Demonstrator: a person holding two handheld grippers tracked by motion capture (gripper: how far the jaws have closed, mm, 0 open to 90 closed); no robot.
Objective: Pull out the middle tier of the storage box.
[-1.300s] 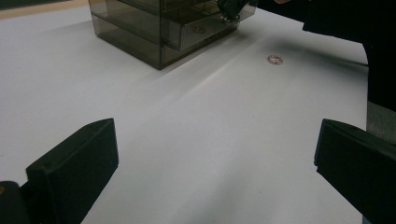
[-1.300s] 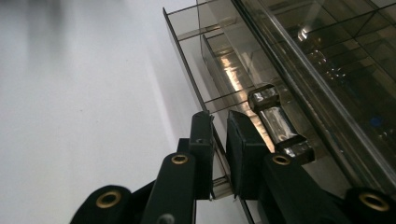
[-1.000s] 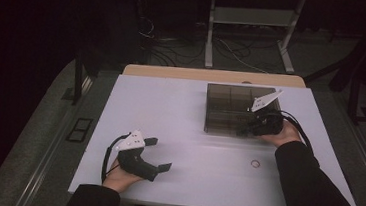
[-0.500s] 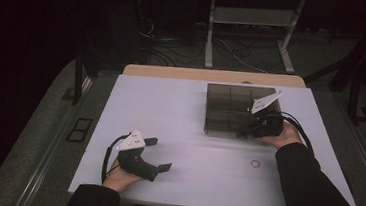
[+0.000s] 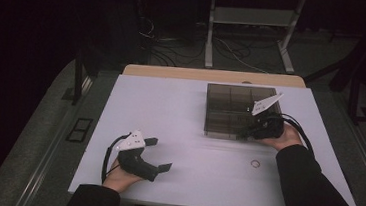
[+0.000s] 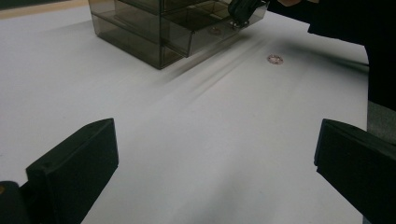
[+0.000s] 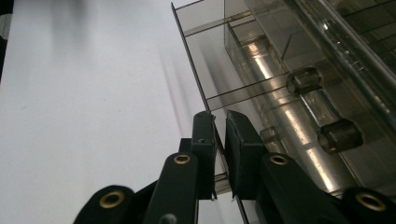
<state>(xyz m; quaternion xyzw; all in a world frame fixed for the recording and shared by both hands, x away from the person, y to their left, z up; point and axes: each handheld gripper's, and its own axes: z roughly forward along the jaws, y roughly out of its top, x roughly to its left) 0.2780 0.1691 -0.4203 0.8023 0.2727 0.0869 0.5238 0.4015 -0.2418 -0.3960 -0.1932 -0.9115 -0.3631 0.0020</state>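
**Right gripper clamped on the drawer wall of a smoked plastic organizer; left gripper idle, jaws apart**

Right gripper [image 5: 249,133]: held in the person's right hand at the near right corner of the organizer. In the right gripper view its two black jaws are closed on a thin transparent panel, the front wall of a pulled-out drawer [image 7: 243,84], with one pad on each face of it. A round clear knob [image 7: 340,135] sits on the drawer front just beside the jaws.

Organizer box [image 5: 230,109]: dark, see-through plastic, divided into compartments, standing on the far right part of the table. In the left gripper view one drawer [image 6: 205,35] juts out of it towards the right hand.

Left gripper [image 5: 159,153]: held in the person's left hand near the front left of the table, well apart from the box. Its jaws stand wide, with nothing between them but bare tabletop.

Small ring [image 5: 255,163]: lies flat on the table, in front of the box, near the right forearm and touching nothing.

Table [image 5: 170,112]: white top, a wooden edge at the far side.
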